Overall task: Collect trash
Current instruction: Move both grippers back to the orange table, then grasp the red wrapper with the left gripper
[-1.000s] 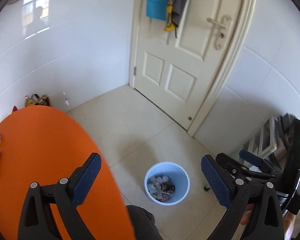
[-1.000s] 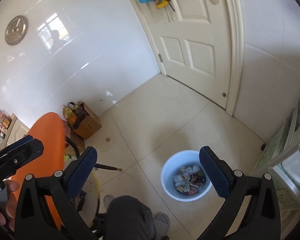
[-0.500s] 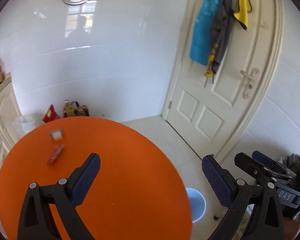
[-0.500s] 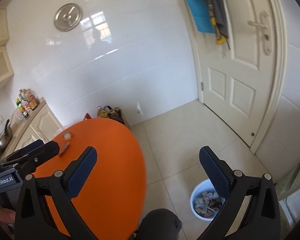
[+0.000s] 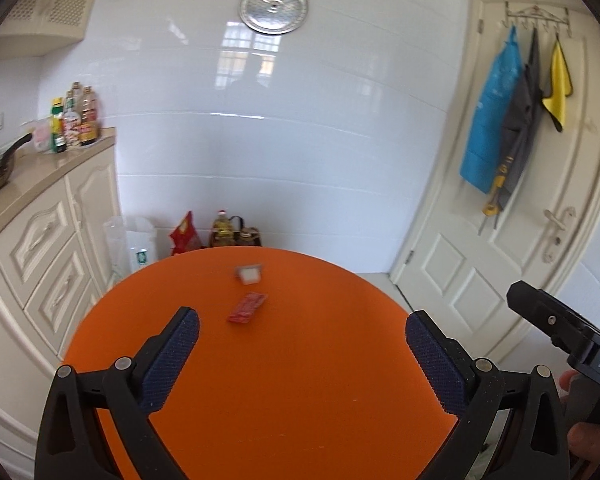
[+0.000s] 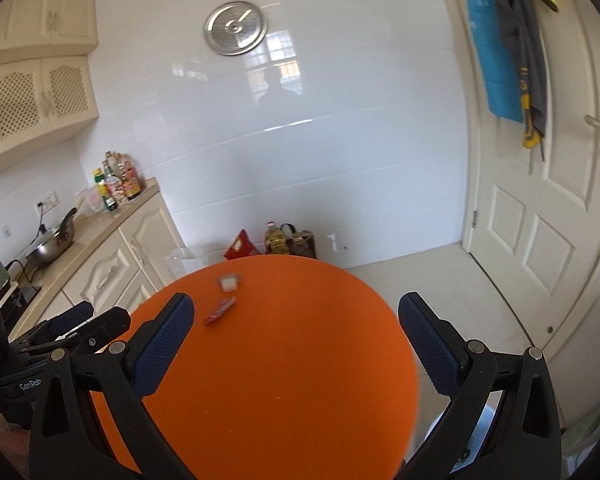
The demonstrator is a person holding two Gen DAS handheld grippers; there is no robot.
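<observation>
Both views have swung up from the floor bin to the round orange tabletop (image 5: 300, 380) since one second ago. Your left claw (image 5: 300, 356) and right claw (image 6: 296, 344) hang released above its near half, jaws spread wide, gripping nothing. Ahead of the left claw, slightly left of centre, lies a red wrapper (image 5: 247, 307); just beyond it sits a small white scrap (image 5: 249, 273). Farther off, bottles (image 5: 228, 232) stand against the wall.
</observation>
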